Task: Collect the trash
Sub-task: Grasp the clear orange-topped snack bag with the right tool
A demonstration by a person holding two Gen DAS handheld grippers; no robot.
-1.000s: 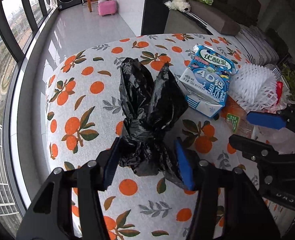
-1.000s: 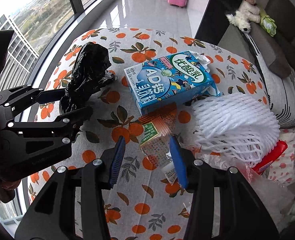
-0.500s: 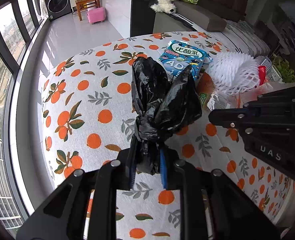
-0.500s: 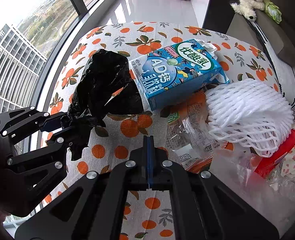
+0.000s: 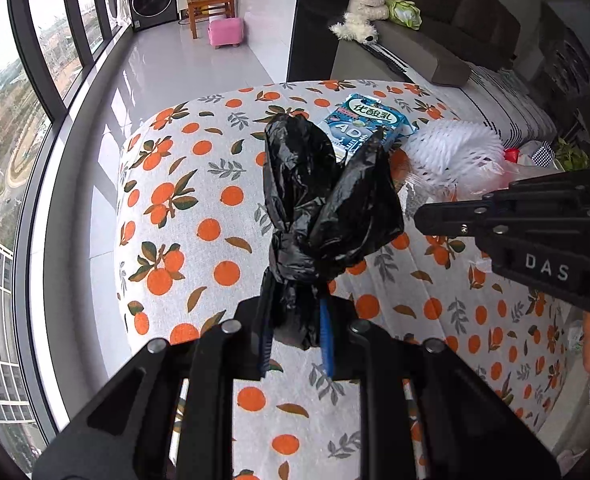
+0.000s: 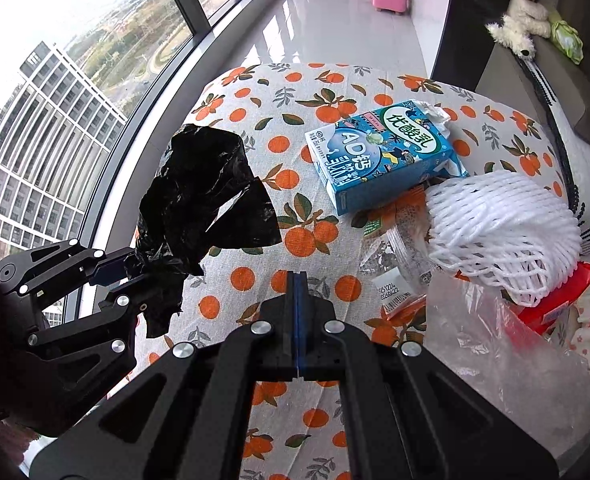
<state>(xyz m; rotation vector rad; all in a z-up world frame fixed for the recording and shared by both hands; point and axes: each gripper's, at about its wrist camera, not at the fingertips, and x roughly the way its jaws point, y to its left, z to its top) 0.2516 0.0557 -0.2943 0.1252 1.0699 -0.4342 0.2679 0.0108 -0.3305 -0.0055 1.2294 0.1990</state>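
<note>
My left gripper [image 5: 295, 336] is shut on the knotted end of a black trash bag [image 5: 327, 204] and holds it lifted above the orange-print tablecloth [image 5: 199, 208]. The bag [image 6: 203, 204] and left gripper [image 6: 119, 276] also show at the left of the right wrist view. My right gripper [image 6: 297, 320] is shut and empty, above the cloth. Ahead of it lie a blue milk carton [image 6: 383, 152], a white foam fruit net [image 6: 499, 236], a crumpled clear wrapper with a label [image 6: 399, 268] and a red packet [image 6: 559, 300]. The carton [image 5: 367, 124] and net [image 5: 451, 156] lie beyond the bag.
A clear plastic bag [image 6: 507, 364] lies at the table's right side. The table stands beside floor-to-ceiling windows [image 5: 27, 120]. A sofa [image 5: 427, 52] with plush toys is behind, and a pink stool [image 5: 225, 31] stands on the tiled floor.
My left gripper closed on the black bag and lifted it off the cloth. My right gripper closed empty and drew back from the clear wrapper.
</note>
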